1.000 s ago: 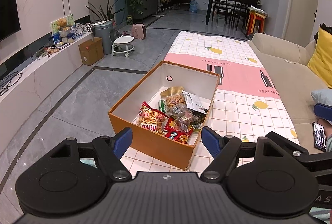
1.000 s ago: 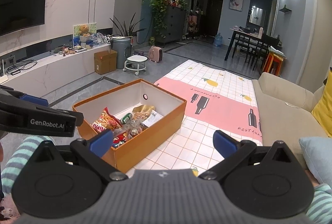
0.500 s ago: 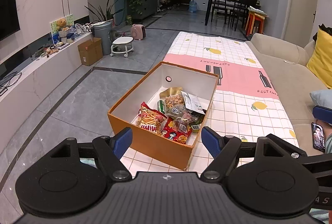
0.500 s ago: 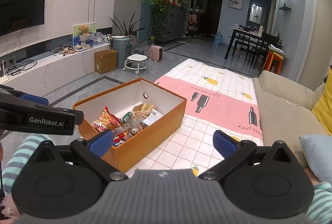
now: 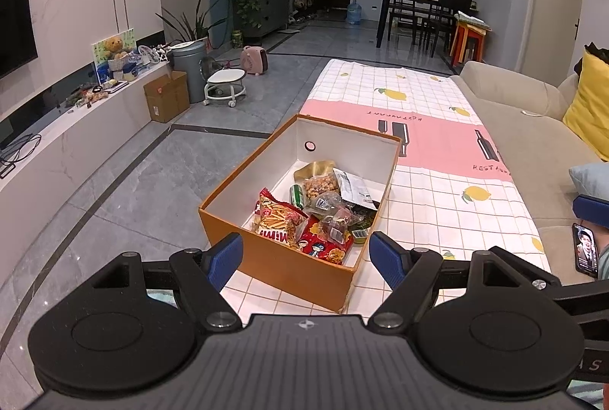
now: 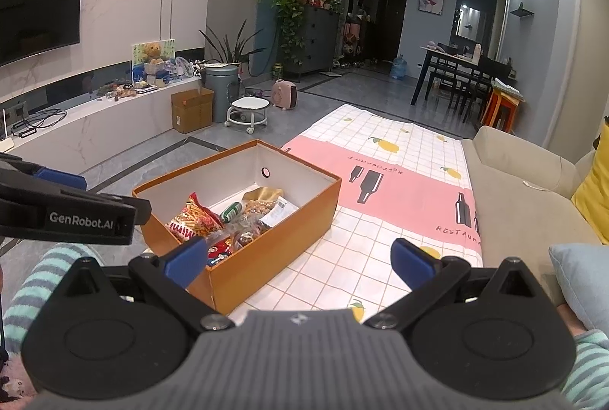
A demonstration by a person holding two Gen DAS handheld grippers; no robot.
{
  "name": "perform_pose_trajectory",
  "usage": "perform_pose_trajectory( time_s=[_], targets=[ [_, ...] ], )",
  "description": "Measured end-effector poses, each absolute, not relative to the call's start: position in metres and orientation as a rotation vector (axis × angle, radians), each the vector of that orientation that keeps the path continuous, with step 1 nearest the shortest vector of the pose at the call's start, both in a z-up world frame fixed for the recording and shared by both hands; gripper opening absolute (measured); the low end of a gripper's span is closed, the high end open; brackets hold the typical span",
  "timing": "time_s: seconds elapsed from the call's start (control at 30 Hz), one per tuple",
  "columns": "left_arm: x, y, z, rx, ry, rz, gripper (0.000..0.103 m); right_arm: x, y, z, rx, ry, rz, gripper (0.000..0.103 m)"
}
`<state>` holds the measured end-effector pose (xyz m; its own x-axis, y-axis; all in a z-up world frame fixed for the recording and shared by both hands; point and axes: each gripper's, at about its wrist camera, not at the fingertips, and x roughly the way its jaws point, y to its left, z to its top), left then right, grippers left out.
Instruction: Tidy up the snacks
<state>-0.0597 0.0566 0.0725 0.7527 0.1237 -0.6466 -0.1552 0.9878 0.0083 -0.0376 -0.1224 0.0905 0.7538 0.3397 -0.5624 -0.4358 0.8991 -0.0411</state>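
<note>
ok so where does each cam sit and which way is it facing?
Left wrist: on the left gripper, jaws open, looking forward and down into the orange box of snacks; right gripper's arm at the right edge.
Right wrist: on the right gripper, jaws open, further right, seeing the box from its right side; left gripper and a striped sleeve at left.
Shared: box, snacks, checked cloth, sofa.

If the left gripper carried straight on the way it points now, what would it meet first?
Probably the orange box: its near wall sits between the open left gripper fingers, with the snack packets just beyond. Depth is hard to judge.
</note>
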Motion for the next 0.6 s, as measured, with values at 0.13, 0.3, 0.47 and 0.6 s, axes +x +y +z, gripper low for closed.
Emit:
perform_pose_trajectory(
  time_s=[0.13, 0.3, 0.47, 0.6],
  targets=[
    [-0.0594, 0.0558, 0.0727, -0.046, 0.7, 0.153, 0.089, -0.0377, -0.1222, 0.0904, -0.174, 0.578, 0.426, 0.099],
    [-0.0597, 0.0573, 0.0726, -0.044, 0.7, 0.152, 0.089, -0.0362, -0.122, 0.0898, -0.177, 0.578, 0.429, 0.099],
    [-0.0597, 0.0572, 0.0732, -0.046, 0.697, 0.154, 0.089, -0.0344, -0.1234, 0.0885, -0.176, 0.586, 0.432, 0.099],
    [-0.0597, 0.0578, 0.0731, -0.048, 0.696, 0.154, 0.089, -0.0337, -0.1235, 0.0875, -0.174, 0.593, 0.432, 0.099]
  ],
)
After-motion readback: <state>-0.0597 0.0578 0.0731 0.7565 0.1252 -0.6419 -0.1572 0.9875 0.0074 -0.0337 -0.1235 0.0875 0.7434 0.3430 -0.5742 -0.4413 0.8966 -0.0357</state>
